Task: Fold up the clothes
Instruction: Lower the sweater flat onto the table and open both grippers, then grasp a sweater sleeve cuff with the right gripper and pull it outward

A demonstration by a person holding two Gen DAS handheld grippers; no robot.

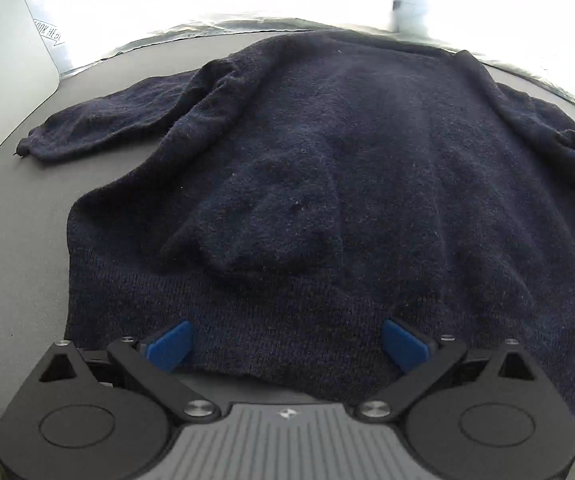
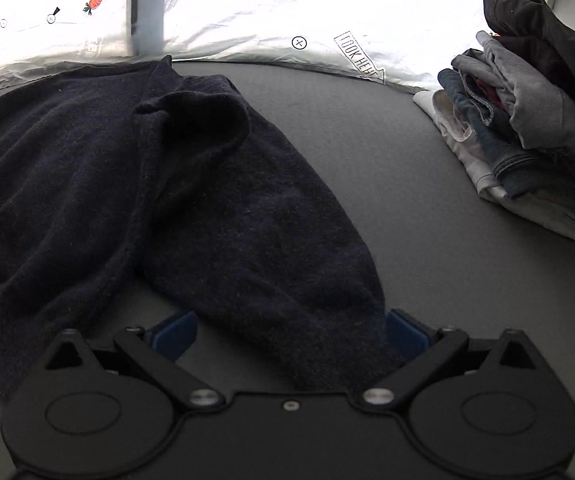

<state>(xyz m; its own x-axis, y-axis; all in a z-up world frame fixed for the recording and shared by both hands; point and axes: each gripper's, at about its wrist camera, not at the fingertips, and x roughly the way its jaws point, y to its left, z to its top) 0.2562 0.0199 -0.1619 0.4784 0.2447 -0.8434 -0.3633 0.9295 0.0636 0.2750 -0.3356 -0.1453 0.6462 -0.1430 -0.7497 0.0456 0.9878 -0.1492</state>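
A dark navy knitted sweater [image 1: 347, 152] lies spread on the grey table [image 1: 15, 240], hem toward me, one sleeve [image 1: 103, 124] stretched out to the left. My left gripper [image 1: 285, 344] hovers over the ribbed hem, its blue pads wide apart and open with nothing pinched. In the right wrist view the sweater's body [image 2: 47, 168] fills the left side and its other sleeve [image 2: 263, 216] runs down toward me. My right gripper [image 2: 291, 334] is open, and the sleeve's cuff end lies between its blue pads without being pressed.
A pile of folded clothes [image 2: 527, 128] in grey, denim, white and black sits at the table's right. A shiny white backdrop [image 2: 271, 8] with printed marks rises behind the table's far edge. Bare grey table [image 2: 387, 168] lies between the sleeve and the pile.
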